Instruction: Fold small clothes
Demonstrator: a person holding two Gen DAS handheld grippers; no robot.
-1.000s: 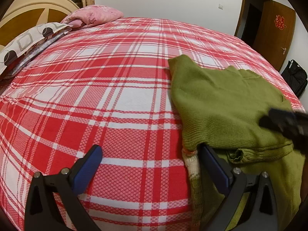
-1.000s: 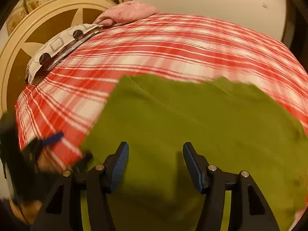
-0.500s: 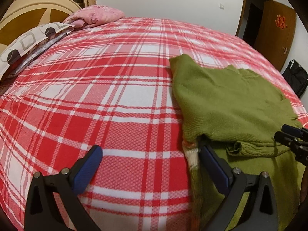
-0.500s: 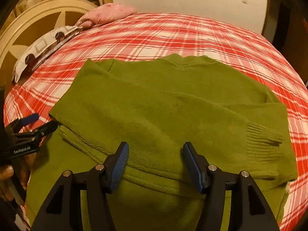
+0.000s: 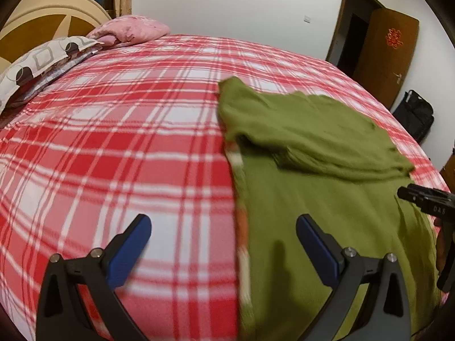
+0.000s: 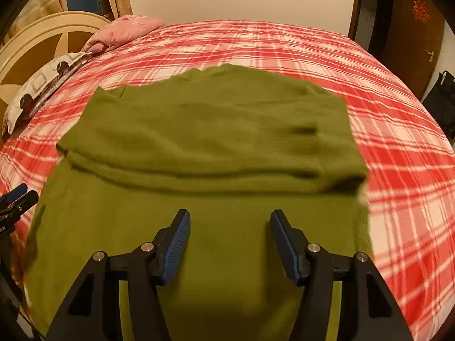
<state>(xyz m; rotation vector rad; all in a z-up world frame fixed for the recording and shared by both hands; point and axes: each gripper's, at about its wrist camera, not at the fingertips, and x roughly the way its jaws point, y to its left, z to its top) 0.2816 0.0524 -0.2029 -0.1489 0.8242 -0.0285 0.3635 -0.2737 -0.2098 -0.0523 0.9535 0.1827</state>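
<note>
At the far left we note a cream and brown headboard point(image 5: 42, 25), with a patterned pillow point(image 5: 39, 62) and a pink pillow point(image 5: 130, 29) lying against it at the head of the bed point(image 5: 113, 142), which is covered in a red and white plaid sheet.

Next comes the left gripper point(image 5: 223, 244) — its jaws are spread wide, with nothing between them. Its left finger hangs over bare plaid; its right finger hangs over the left edge of the green sweater point(image 5: 312, 170). We cannot tell whether either finger touches the surface below.

The green sweater lies flat on the right half of the bed, as the left wrist view shows it. Its far part is folded: both sleeves are laid across the body, and a ribbed cuff point(image 6: 305, 132) ends near the right side. The near part lies open in a single spread. A pale edge shows along its left side.

The right gripper point(image 6: 230, 241) hangs over the near, open part of the sweater — jaws spread, holding nothing.

At the far right stand a brown door point(image 5: 386, 54) bearing a red ornament and a black bag point(image 5: 415, 119) on the floor.
</note>
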